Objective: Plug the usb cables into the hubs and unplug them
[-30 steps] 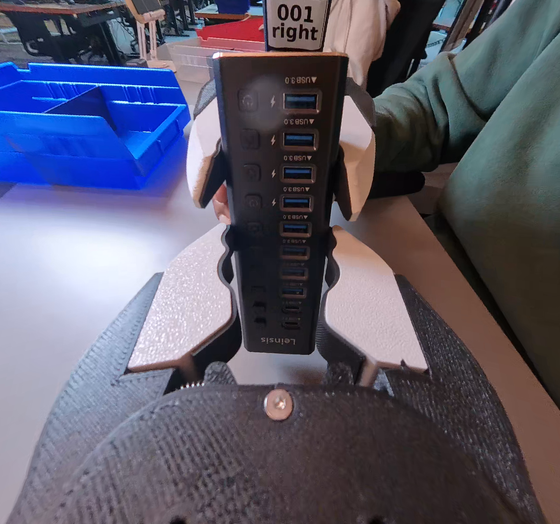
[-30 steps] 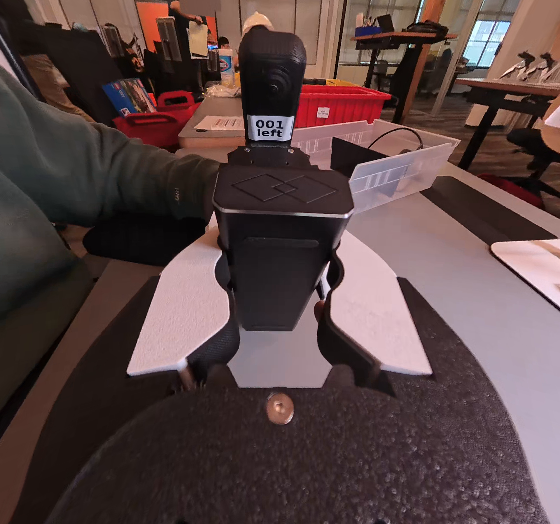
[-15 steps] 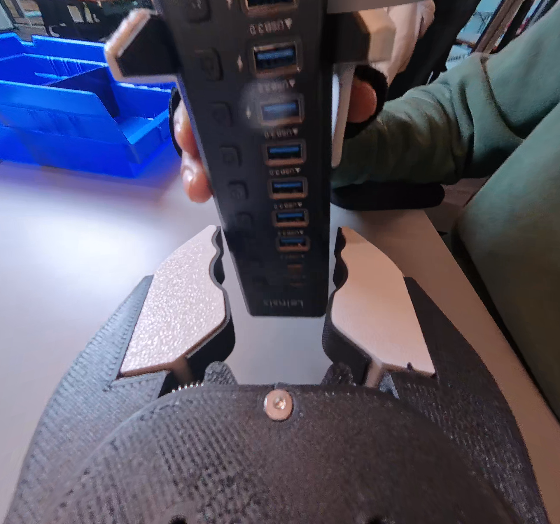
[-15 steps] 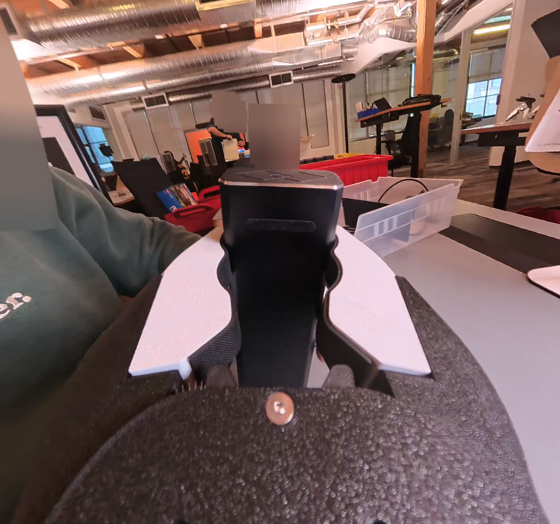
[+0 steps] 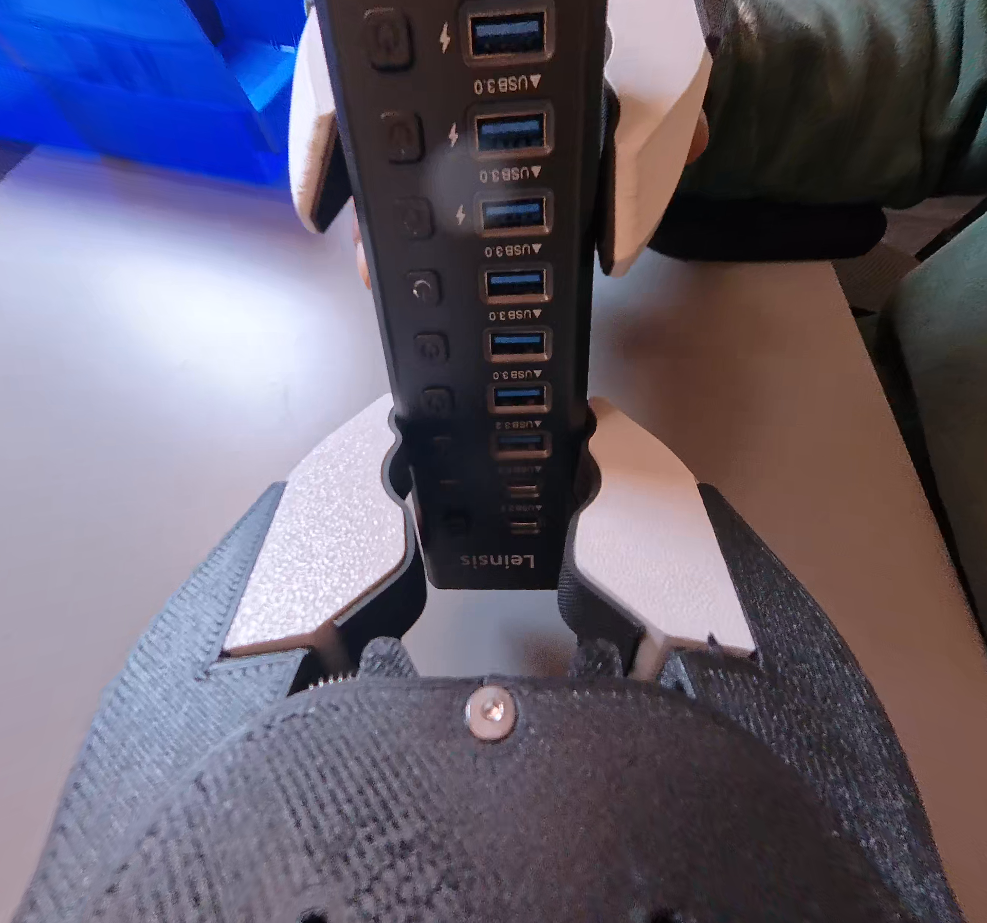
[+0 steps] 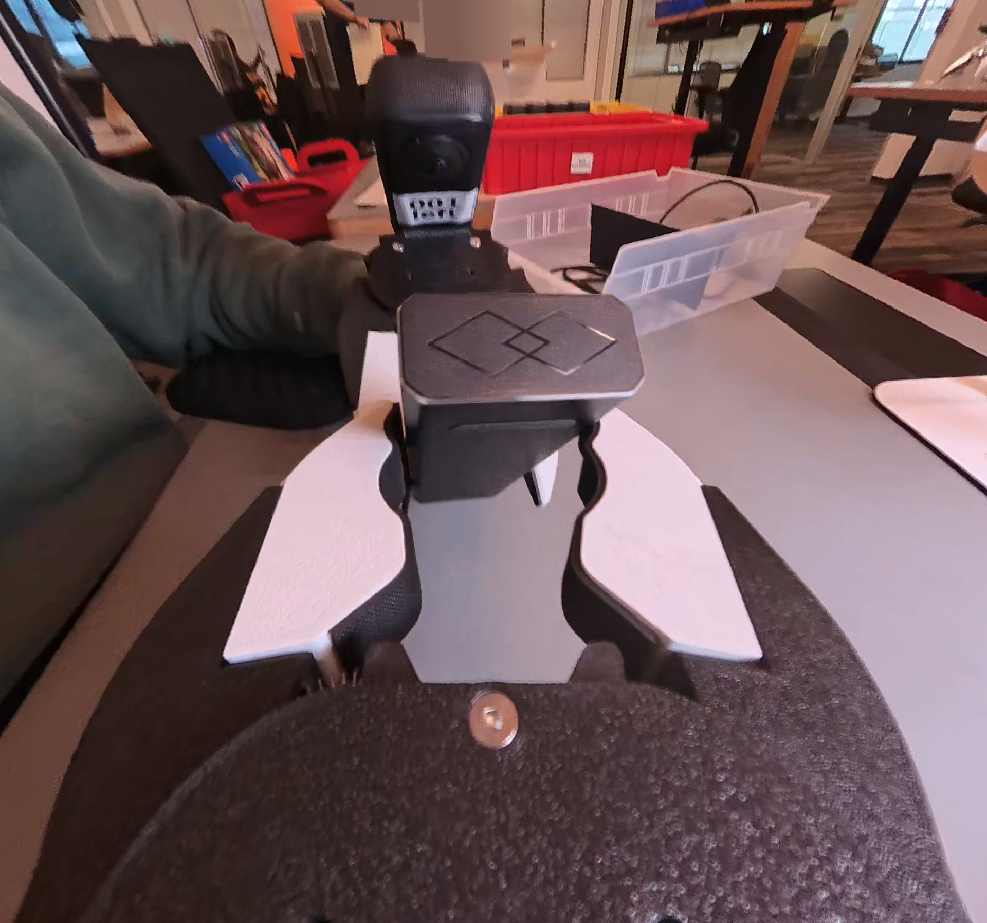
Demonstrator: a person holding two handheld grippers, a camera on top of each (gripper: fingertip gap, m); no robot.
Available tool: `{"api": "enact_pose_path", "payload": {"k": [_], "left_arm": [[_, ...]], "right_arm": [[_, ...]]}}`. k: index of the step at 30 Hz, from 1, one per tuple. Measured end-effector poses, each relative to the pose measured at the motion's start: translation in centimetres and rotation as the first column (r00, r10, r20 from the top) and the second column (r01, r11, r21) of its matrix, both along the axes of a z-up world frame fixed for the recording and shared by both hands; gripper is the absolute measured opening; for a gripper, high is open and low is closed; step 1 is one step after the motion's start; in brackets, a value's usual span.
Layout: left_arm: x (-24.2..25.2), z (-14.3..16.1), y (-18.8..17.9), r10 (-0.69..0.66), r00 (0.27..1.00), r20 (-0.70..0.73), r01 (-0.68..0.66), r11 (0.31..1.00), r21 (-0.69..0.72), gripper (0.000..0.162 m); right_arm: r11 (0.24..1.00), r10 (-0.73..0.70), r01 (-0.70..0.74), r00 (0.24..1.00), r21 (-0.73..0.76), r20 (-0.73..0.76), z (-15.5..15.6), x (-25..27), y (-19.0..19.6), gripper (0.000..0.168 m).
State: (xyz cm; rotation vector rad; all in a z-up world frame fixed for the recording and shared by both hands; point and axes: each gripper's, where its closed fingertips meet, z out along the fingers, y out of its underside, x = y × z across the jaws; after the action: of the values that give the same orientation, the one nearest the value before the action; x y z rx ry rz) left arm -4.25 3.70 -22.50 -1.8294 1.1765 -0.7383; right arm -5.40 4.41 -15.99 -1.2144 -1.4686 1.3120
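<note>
A long black USB hub (image 5: 480, 256) with a column of blue ports stands upright over the grey table (image 5: 160, 416). No cable is plugged into the ports that show. My left gripper (image 5: 491, 432) is shut on its lower end, with both fingers pressed against its sides. My right gripper's white fingers (image 5: 651, 160) flank the hub higher up. In the right wrist view my right gripper (image 6: 491, 432) grips the hub's top end (image 6: 518, 347) at the fingertips. The left gripper's camera post (image 6: 432, 149) stands behind it.
A blue bin (image 5: 133, 69) stands at the far left. A clear bin (image 6: 694, 235) holding a black cable sits beyond the hub, with a red bin (image 6: 587, 149) behind it. A white pad (image 6: 940, 416) lies at the right. A green sleeve (image 5: 854, 96) is near the table edge.
Half a second ago my left gripper stood open while the right one held the hub higher. Now the left is shut on the lower end again, and the hub sits nearer the right fingertips.
</note>
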Motion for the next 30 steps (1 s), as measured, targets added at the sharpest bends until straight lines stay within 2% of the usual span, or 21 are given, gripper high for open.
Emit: {"api": "enact_pose_path", "payload": {"k": [8,18,30], "left_arm": [[0.2,-1.0,-0.7,-0.018,0.999,-0.038,0.016,0.999,-0.051,0.061],[0.3,-0.8,-0.9,0.001,0.999,-0.048,-0.004,0.998,-0.056,0.061],[-0.7,2.6,-0.7,-0.001,0.995,0.097,-0.002,1.000,0.026,0.061]], "right_arm": [[0.995,0.057,-0.053,0.998,-0.080,0.038,-2.3,-1.2,-1.2,0.070],[0.993,0.071,-0.070,0.997,-0.094,0.008,-2.1,-1.2,-1.4,0.068],[0.989,0.075,-0.083,0.995,-0.124,-0.072,-1.0,-0.6,-0.9,0.066]]}}
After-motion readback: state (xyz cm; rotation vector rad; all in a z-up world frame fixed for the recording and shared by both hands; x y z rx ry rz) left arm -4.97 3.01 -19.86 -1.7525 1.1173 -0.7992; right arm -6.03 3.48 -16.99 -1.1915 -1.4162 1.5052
